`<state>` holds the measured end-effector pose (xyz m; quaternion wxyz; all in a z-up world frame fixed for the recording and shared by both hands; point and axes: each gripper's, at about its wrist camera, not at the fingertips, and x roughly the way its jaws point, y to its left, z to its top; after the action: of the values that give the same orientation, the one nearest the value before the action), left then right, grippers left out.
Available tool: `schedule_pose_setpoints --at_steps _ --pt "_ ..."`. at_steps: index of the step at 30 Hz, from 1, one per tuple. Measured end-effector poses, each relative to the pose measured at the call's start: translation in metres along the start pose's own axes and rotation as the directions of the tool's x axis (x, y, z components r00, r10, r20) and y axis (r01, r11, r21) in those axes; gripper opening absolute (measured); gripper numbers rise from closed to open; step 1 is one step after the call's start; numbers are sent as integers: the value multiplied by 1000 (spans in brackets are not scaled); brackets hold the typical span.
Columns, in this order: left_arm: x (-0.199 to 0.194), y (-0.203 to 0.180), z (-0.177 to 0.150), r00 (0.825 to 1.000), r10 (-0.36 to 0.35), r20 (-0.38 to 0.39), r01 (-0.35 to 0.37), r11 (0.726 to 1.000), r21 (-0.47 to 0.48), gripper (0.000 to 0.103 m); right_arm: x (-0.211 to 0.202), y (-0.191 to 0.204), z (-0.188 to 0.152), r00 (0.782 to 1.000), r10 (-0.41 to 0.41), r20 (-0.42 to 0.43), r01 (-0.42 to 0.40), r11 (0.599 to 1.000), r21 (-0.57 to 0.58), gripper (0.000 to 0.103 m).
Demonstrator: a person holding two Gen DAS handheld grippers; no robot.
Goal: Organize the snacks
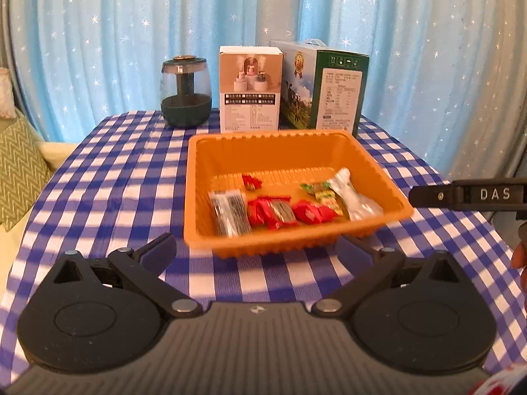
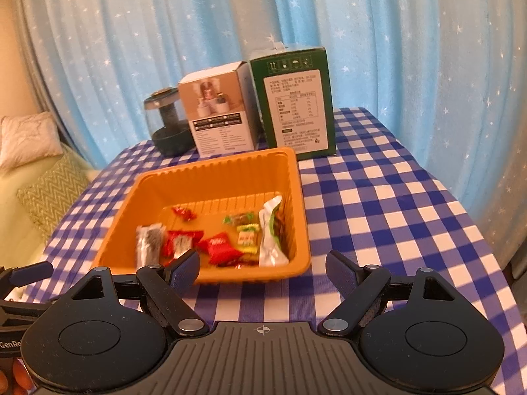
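Note:
An orange plastic tray stands on the blue-checked table and holds several wrapped snacks: a clear pack with dark contents, red packets, a small red candy, green-yellow candies and a white pouch. My left gripper is open and empty, just short of the tray's near edge. My right gripper is open and empty, at the tray's near right corner. The right gripper's finger shows at the right of the left wrist view.
Behind the tray stand a dark green glass jar, a white box and a green carton. Blue starred curtains hang behind. A sofa with cushions lies left of the table.

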<state>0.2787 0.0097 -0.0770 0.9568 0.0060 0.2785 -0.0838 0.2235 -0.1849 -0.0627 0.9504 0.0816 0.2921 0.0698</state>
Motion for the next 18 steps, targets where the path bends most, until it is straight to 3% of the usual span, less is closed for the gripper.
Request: schedule_pose_setpoints --at_steps 9,18 --pt "-55 -12 -36 998 20 -56 -23 999 -47 103 -59 6 -45 1000 1 17 -2 1000 18 83" --pt "-129 -24 -54 997 66 -45 -69 996 -63 103 -134 18 -78 999 -31 25 31 999 -10 83"
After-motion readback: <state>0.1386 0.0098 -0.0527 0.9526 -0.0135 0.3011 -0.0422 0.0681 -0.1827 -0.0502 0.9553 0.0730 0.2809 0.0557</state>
